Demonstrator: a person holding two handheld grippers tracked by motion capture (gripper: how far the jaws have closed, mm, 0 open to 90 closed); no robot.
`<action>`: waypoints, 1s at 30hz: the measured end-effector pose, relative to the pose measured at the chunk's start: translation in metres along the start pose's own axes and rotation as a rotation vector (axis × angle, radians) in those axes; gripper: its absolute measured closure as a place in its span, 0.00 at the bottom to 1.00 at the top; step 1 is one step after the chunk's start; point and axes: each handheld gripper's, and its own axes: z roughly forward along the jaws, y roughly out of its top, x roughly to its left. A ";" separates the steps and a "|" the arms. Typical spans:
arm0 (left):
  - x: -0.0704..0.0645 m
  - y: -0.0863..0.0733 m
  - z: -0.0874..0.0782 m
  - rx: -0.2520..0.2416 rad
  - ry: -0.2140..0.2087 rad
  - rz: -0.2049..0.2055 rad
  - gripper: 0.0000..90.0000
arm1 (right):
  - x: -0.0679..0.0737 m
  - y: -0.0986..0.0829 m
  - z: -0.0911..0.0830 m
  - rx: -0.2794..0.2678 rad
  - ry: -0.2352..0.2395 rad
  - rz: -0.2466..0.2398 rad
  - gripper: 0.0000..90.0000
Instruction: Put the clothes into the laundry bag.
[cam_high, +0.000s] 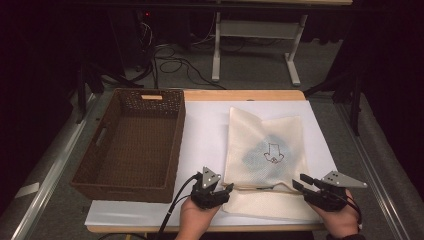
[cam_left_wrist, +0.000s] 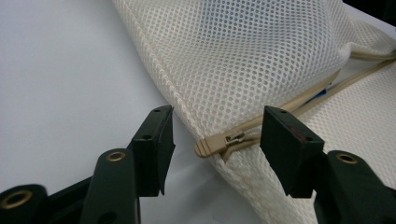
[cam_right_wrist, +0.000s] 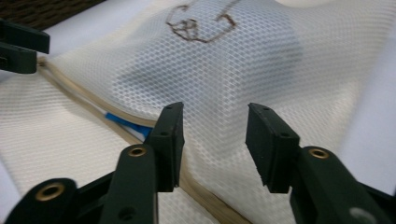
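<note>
Both grippers, left (cam_high: 212, 192) and right (cam_high: 312, 187), gape unclenched at near edge of limp, light mesh bag (cam_high: 265, 150); best grasped by zipper pull (cam_left_wrist: 219, 143).

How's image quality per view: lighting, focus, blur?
High view: lit table, mesh bag and wicker basket readable but soft; surroundings almost black. Left gripper view: zipper pull and nearby mesh sharp, the open left hand-held gripper slightly soft, even light without glare. Right gripper view: mesh near the open right hand-held gripper crisp, far embroidery blurred.
</note>
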 end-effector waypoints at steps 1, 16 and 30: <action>0.000 0.001 0.002 0.004 -0.004 0.001 0.49 | -0.003 -0.002 -0.001 -0.002 -0.010 0.004 0.60; 0.004 0.000 0.021 0.105 -0.066 -0.053 0.70 | -0.024 -0.025 0.003 0.106 -0.123 0.119 0.54; -0.001 0.003 0.016 0.078 -0.019 0.025 0.78 | -0.019 -0.022 0.012 0.163 -0.135 0.061 0.93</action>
